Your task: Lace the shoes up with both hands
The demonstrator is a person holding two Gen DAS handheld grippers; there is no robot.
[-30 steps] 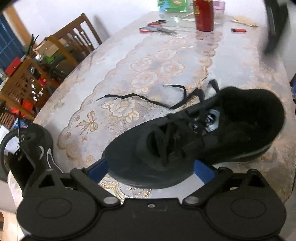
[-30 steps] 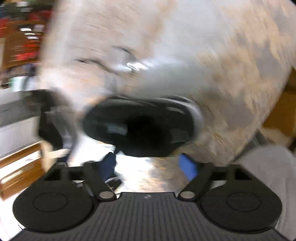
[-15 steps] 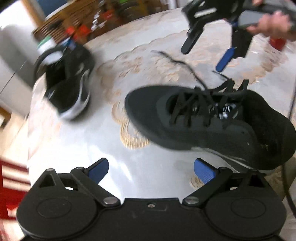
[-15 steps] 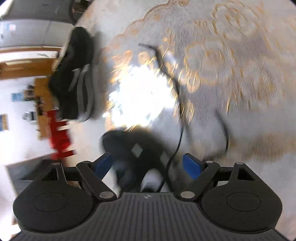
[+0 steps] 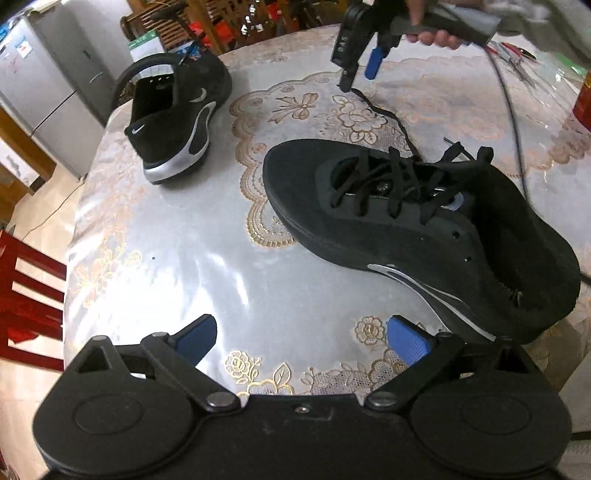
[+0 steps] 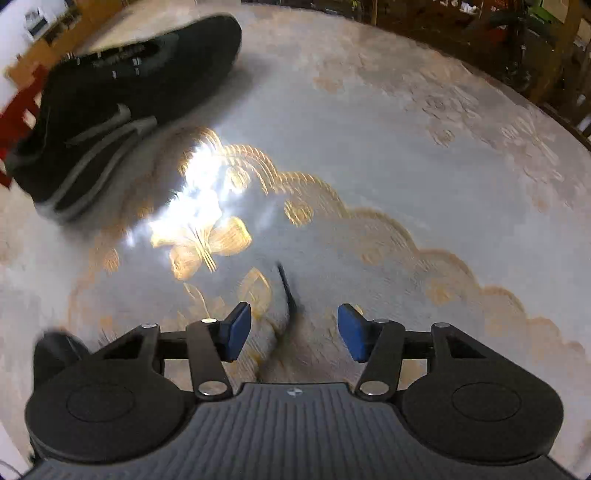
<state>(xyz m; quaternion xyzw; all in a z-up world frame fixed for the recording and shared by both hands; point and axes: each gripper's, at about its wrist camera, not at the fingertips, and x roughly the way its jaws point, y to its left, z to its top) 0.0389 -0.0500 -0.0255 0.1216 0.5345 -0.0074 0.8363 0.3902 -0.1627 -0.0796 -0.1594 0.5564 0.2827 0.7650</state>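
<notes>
A black shoe (image 5: 424, 236) lies on the table with its laces partly threaded. One loose lace end (image 5: 384, 110) trails away across the tablecloth. My left gripper (image 5: 301, 338) is open and empty, just in front of the shoe's near side. My right gripper (image 5: 360, 72) hovers over the far tip of that lace. In the right wrist view it (image 6: 293, 330) is open, with the lace tip (image 6: 290, 295) lying on the cloth between the blue pads, not gripped.
A second black shoe (image 5: 177, 110) with a silver sole stands at the table's far left; it also shows in the right wrist view (image 6: 110, 107). A red can (image 5: 583, 107) is at the right edge. Wooden chairs (image 5: 207, 22) and a red chair (image 5: 26, 291) ring the table.
My left gripper has swung back and left, bringing the second shoe into view. My right gripper has travelled over the shoe to the lace's far tip.
</notes>
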